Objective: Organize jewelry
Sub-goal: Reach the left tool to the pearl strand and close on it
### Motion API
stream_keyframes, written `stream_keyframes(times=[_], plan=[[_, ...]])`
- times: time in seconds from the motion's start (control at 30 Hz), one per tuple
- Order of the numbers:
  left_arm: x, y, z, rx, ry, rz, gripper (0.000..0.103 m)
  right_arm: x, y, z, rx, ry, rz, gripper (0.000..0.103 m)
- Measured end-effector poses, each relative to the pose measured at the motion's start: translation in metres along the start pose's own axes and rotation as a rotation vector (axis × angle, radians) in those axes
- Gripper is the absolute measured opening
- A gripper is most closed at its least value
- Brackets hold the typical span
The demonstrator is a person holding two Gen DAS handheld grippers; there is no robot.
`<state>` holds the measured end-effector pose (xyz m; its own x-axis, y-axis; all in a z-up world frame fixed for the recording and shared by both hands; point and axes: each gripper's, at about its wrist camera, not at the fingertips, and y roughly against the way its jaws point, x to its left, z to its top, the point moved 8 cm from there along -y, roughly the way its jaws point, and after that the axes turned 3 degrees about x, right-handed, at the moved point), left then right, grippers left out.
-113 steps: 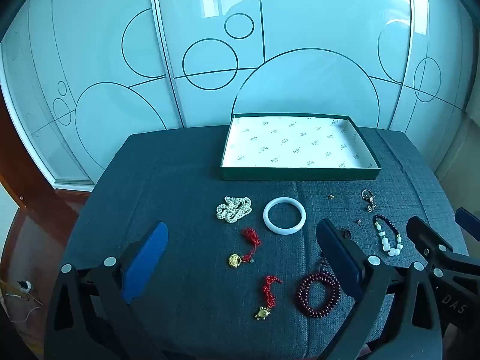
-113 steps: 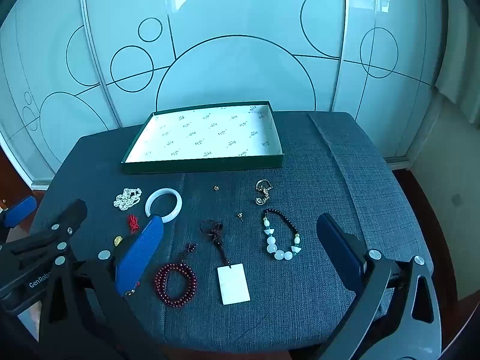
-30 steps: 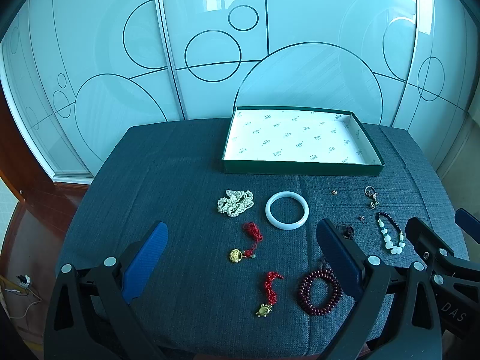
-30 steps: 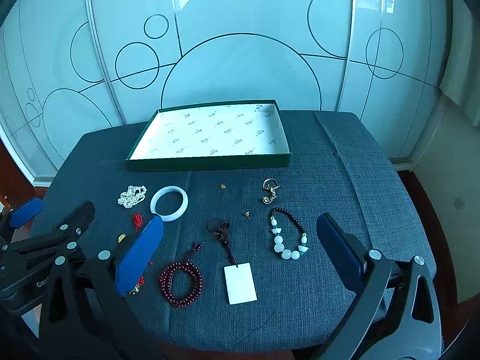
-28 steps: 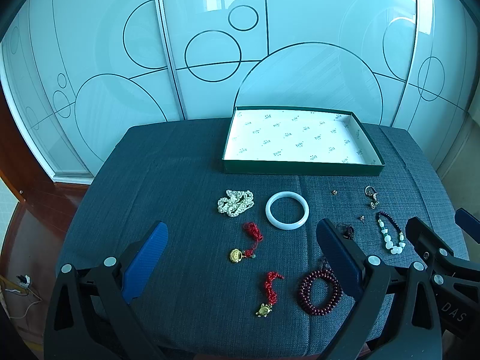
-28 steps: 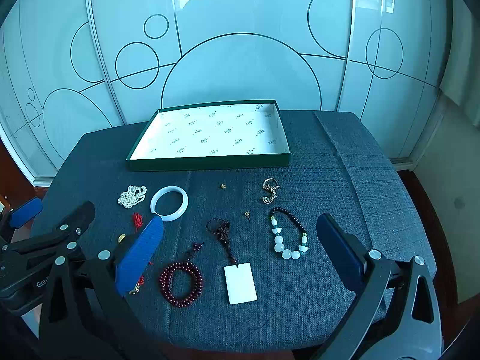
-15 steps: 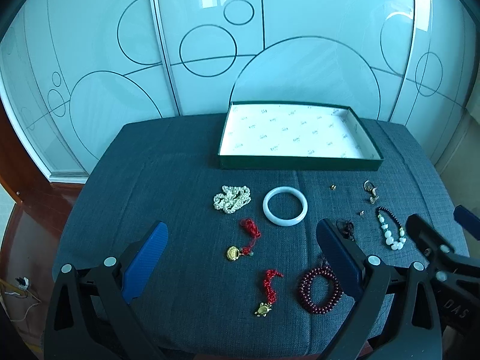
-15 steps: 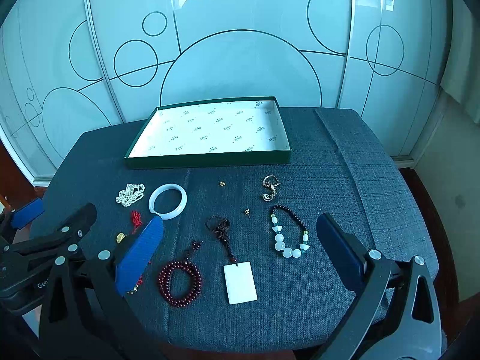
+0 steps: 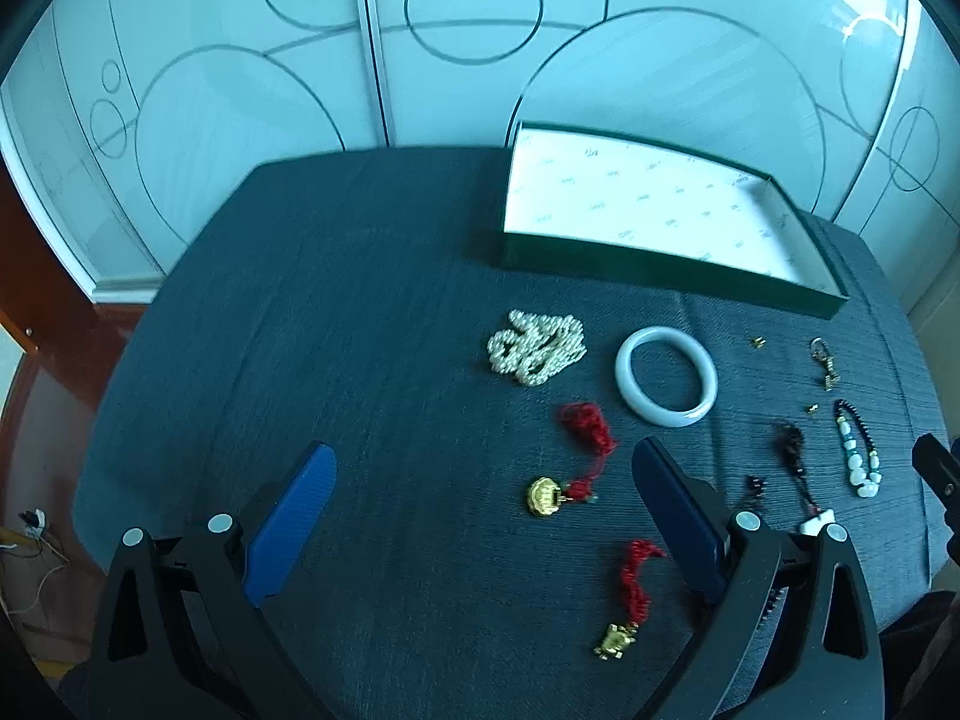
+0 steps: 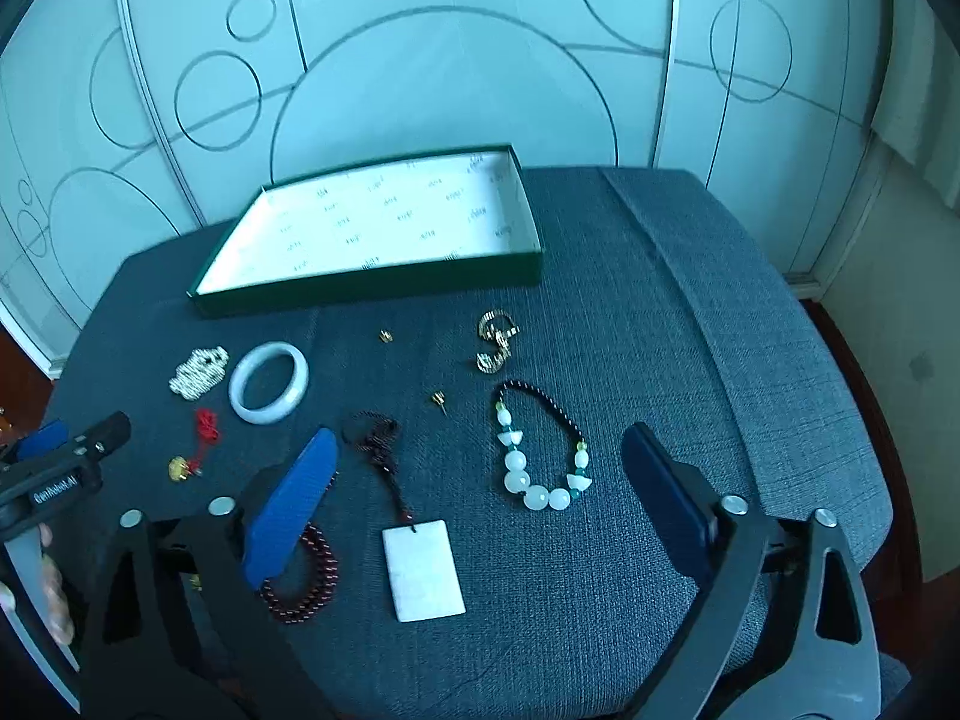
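Left wrist view looks down on a dark grey fabric worktop [image 9: 360,300] strewn with jewelry. A shallow green tray [image 9: 660,267] with a white printed lining sits at the far side, nothing in it. Just in front of it lie a bunched pearl strand [image 9: 536,347] and, beside that, a pale jade bangle [image 9: 666,384], flat and apart from the pearls. Nearer the camera are two red-cord charms, each ending in a gold piece: one [image 9: 567,468] between the blue pads, the other [image 9: 630,600] close to the right pad.

The left tool [image 9: 480,516] tilts steeply down at the worktop, its jaws wide apart and gripping nothing.

Right wrist view shows the rest. A white rectangular pendant [image 10: 423,570] on a dark braided cord lies flat in the middle, with a dark red bead bracelet [image 10: 306,576] coiled at its left, partly hidden behind the left pad. A bracelet of dark and white beads [image 10: 540,450] lies open to the right of the pendant. Beyond it sit a gold clasp piece [image 10: 495,341] and two tiny gold studs [image 10: 438,401], all short of the tray.

The right tool [image 10: 480,492] also points sharply downward over the pendant and beaded bracelet. Its jaws stand wide and are closing, with those pieces lying on the worktop below the gap, untouched by the pads. At the left edge a person's fingers [image 10: 54,600] hold the other tool's handle.
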<state>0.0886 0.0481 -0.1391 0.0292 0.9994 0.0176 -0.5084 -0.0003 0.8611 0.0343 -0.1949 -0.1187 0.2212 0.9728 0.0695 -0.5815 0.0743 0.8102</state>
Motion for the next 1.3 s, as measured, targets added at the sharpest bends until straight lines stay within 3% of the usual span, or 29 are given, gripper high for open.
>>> stream_keyframes(times=[0.1,0.47,0.67,0.7,0.73,0.8,1.03,1.17,1.23,1.3], plan=[[0.002,-0.009,0.003,0.006,-0.001,-0.002,0.098,-0.003,-0.014,-0.007,0.036,-0.006,0.005,0.082],[-0.014,-0.049,0.029,0.047,-0.003,-0.073,0.098,-0.012,-0.037,-0.014,0.08,-0.028,0.012,0.082],[-0.019,-0.072,0.041,0.05,-0.032,-0.037,0.097,-0.015,-0.043,-0.015,0.092,-0.04,0.019,0.082],[-0.018,-0.076,0.043,0.049,-0.029,-0.029,0.093,-0.016,-0.043,-0.014,0.093,-0.041,0.018,0.082],[-0.017,-0.079,0.044,0.051,-0.029,-0.023,0.078,-0.016,-0.044,-0.014,0.093,-0.041,0.019,0.082],[-0.015,-0.088,0.044,0.075,-0.022,-0.024,0.069,-0.016,-0.047,-0.011,0.094,-0.039,0.017,0.082],[-0.016,-0.088,0.044,0.046,-0.043,0.003,0.07,-0.012,-0.055,0.015,0.068,-0.014,0.001,0.082],[-0.02,-0.085,0.043,0.038,-0.055,-0.018,0.07,-0.013,-0.062,0.03,0.06,-0.014,-0.005,0.082],[-0.022,-0.084,0.043,0.024,-0.066,-0.016,0.077,-0.014,-0.064,0.032,0.063,-0.014,-0.009,0.082],[-0.022,-0.087,0.042,0.024,-0.073,-0.011,0.077,-0.016,-0.068,0.032,0.073,-0.021,-0.006,0.082]])
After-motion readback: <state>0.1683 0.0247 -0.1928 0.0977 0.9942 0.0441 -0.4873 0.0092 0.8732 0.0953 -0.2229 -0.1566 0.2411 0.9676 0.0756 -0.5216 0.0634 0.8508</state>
